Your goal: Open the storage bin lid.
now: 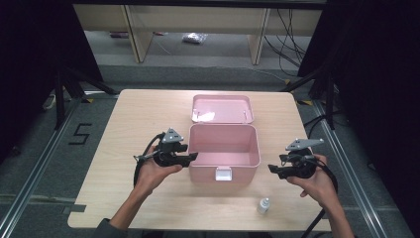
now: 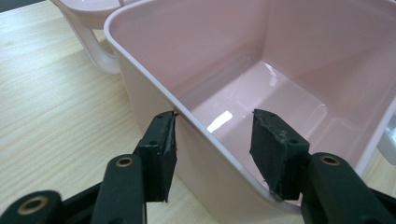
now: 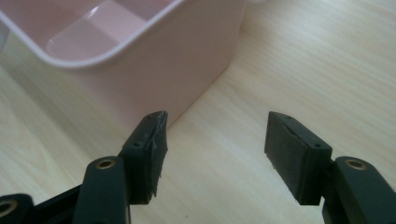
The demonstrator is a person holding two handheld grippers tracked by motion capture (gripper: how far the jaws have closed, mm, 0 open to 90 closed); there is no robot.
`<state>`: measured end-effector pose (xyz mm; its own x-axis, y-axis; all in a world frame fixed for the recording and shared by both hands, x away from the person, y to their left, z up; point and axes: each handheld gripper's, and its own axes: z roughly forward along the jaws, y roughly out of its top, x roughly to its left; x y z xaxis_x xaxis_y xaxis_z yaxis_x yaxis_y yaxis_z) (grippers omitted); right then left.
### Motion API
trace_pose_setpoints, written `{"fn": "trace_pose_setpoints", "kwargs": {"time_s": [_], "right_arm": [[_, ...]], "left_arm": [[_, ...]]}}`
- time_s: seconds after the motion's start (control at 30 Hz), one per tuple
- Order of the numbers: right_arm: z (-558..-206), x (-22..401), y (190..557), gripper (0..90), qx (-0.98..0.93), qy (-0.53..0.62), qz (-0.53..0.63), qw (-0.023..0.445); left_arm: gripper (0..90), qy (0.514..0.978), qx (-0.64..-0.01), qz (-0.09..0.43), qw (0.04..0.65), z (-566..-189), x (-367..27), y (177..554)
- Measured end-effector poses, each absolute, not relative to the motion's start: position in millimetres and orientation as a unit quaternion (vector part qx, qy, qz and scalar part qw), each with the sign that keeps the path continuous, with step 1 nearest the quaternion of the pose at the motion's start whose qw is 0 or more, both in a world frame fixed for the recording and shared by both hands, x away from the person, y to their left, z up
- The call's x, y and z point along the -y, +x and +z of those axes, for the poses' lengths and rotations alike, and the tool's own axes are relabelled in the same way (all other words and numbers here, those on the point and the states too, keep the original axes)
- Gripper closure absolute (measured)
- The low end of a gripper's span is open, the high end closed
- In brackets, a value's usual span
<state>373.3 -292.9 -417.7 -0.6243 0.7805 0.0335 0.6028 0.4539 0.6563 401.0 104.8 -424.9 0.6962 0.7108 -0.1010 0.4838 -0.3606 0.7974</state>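
An open pink plastic box point(image 1: 248, 171) stands empty at the middle of the wooden table point(image 1: 138, 114), its lid point(image 1: 222, 109) laid back behind it. My left gripper point(image 1: 192, 157) is at the box's left wall; in the left gripper view the left gripper point(image 2: 215, 116) straddles that wall point(image 2: 196, 51), one pad outside, one inside, with a wide gap, so it is open. My right gripper point(image 1: 271, 168) hovers low beside the box's right front corner point(image 3: 154, 70). The right gripper point(image 3: 217, 116) stands open over bare table, nothing between its pads.
A small white bottle point(image 1: 263, 205) stands upright near the table's front edge, in front of the right hand. A white latch point(image 1: 223, 173) sits on the box's front wall. Dark curtains and stand legs flank the table; desk legs and cables lie beyond its far edge.
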Motion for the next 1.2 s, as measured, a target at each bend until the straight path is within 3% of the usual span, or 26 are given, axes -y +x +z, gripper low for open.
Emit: {"fn": "trace_pose_setpoints", "kwargs": {"time_s": [1.2], "right_arm": [[-433.7,305.9,321.0,35.6,-0.851,0.435,0.261,0.133]], "left_arm": [[49.8,0.815,-0.368,0.134,0.427,-424.7,-104.6,400.8]]}}
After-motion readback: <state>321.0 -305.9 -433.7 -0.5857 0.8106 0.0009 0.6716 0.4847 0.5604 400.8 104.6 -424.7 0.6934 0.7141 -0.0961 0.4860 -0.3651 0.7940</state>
